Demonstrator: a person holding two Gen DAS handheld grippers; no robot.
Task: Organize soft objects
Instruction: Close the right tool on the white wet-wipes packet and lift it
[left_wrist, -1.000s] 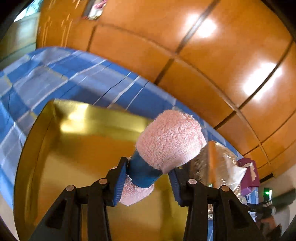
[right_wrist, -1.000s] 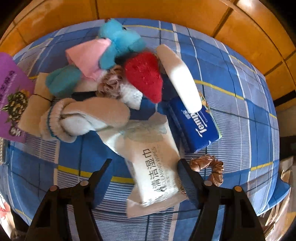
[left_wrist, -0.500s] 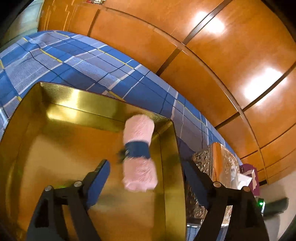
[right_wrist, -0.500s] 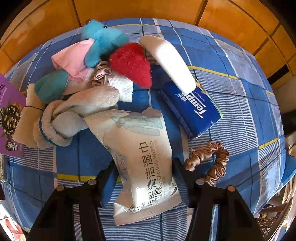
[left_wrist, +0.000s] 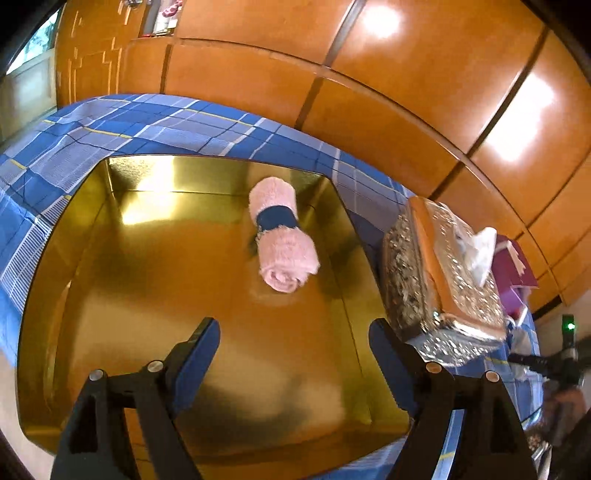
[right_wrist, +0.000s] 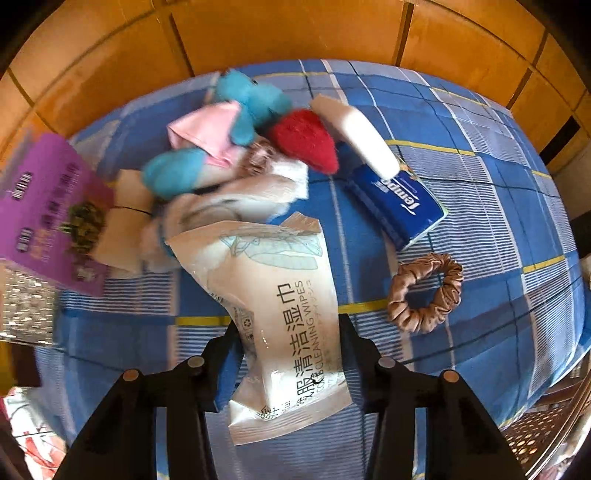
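Note:
A pink rolled towel with a dark blue band lies inside the gold tray, near its far right wall. My left gripper hangs open above the tray floor, short of the towel, with nothing between its fingers. In the right wrist view my right gripper is closing on a white pack of cleaning wipes; both pads press its sides. Behind the pack lies a heap of soft things: a red strawberry plush, a blue plush, a pink cloth and beige socks.
A sparkly silver tissue box stands right of the tray on the blue checked cloth. A blue Tempo tissue pack, a white oblong pad, a brown scrunchie and a purple box lie around the heap. Wooden panels rise behind.
My left gripper opened and let the pink towel fall into the gold tray, then drew back. My right gripper's fingers narrowed onto the wipes pack, which has shifted over the cloth.

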